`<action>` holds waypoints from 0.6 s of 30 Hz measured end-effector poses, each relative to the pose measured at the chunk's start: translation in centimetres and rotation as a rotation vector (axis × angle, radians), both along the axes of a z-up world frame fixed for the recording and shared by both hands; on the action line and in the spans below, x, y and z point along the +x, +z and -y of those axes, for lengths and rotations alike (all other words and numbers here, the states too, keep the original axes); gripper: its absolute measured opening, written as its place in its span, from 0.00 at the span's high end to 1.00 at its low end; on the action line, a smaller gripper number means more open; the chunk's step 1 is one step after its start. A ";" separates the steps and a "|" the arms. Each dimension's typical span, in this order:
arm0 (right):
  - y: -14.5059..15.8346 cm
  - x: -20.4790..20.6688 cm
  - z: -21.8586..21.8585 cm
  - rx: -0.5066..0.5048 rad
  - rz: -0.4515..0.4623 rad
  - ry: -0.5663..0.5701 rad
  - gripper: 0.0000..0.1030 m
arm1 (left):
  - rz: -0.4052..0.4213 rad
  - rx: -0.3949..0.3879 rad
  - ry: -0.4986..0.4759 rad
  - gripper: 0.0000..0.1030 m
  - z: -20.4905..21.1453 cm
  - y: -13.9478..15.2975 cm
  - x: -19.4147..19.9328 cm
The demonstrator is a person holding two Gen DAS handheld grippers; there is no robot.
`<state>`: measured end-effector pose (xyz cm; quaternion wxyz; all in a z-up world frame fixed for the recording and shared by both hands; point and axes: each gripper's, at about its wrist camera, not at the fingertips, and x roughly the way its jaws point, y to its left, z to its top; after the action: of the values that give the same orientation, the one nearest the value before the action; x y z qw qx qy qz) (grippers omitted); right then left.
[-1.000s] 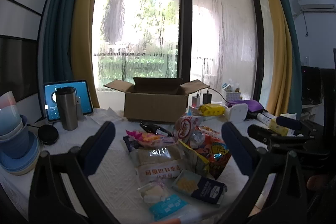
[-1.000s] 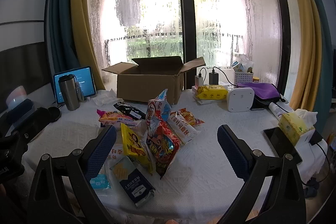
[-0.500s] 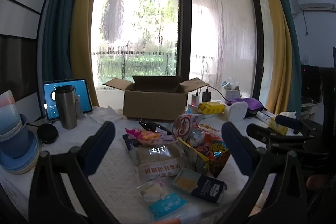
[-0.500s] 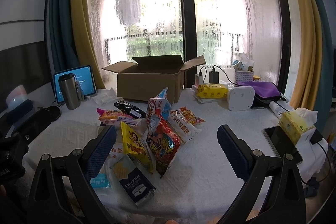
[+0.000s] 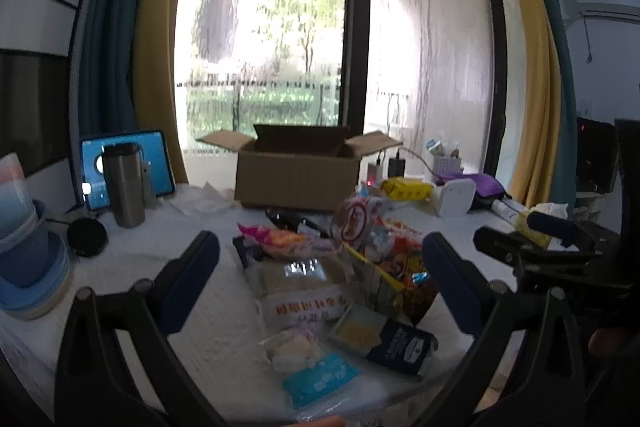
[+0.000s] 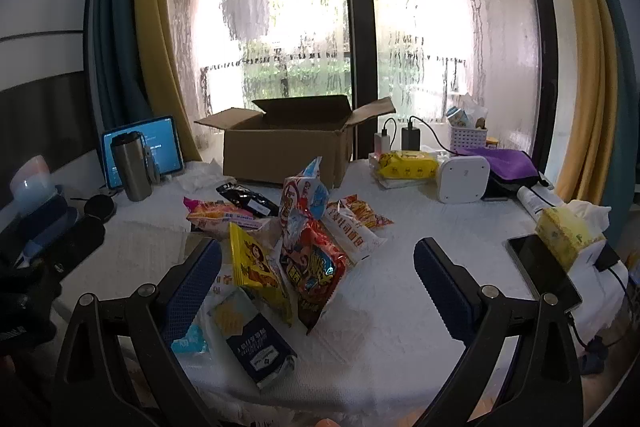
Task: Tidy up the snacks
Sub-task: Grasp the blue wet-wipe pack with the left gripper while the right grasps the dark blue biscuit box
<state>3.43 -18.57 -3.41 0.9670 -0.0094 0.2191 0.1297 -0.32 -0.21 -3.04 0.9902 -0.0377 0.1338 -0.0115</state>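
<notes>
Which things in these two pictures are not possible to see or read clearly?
- Cardboard box contents: both views, front wall hides them.
- Clear white packet label: left wrist view, motion blur.
- Light blue packet: right wrist view, mostly behind the right gripper finger.
- Tablet screen: both views, steel tumbler covers part.

No legible text on packets [image 6: 312, 267].

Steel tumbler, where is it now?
The steel tumbler stands upright at the table's far left in the right wrist view, in front of the tablet, left of the cardboard box.
</notes>
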 end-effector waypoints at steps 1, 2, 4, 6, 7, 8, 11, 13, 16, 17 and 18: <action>-0.1 0.1 0.0 -0.001 -0.003 0.001 0.04 | -0.007 0.000 0.000 0.01 0.0 -0.1 0.1; -0.2 0.1 -0.1 -0.002 -0.008 0.001 0.04 | -0.020 -0.001 -0.001 0.01 0.0 -0.4 0.3; -0.4 0.3 -0.2 -0.006 -0.017 0.003 0.04 | -0.042 -0.006 -0.005 0.01 0.0 -0.8 0.6; -0.8 0.4 -0.3 -0.011 -0.027 0.005 0.04 | -0.061 -0.007 -0.006 0.01 0.0 -1.2 0.9; -0.9 0.5 -0.3 -0.013 -0.033 0.006 0.04 | -0.068 -0.007 -0.006 0.01 0.0 -1.4 1.0; -1.2 0.6 -0.3 -0.016 -0.041 0.007 0.04 | -0.079 -0.008 -0.005 0.01 0.0 -1.7 1.2; -2.3 1.1 -0.4 -0.025 -0.073 0.010 0.04 | -0.122 -0.017 0.000 0.01 -0.2 -2.9 1.8; -3.1 1.4 -0.4 -0.029 -0.099 0.014 0.04 | -0.157 -0.015 -0.004 0.01 -0.2 -3.9 2.3; -4.9 1.9 -0.4 -0.038 -0.147 0.018 0.04 | -0.233 -0.020 -0.016 0.01 -0.1 -5.5 3.4; -5.6 2.1 -0.4 -0.042 -0.165 0.021 0.04 | -0.258 -0.029 -0.021 0.01 -0.1 -6.1 3.8; -6.2 2.2 -0.5 -0.045 -0.180 0.024 0.04 | -0.285 -0.040 -0.021 0.01 -0.2 -6.8 4.1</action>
<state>5.66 -18.07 -9.61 0.9414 -0.0219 0.3077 0.1367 3.80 0.02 -9.82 0.9601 -0.0571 0.2730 -0.0192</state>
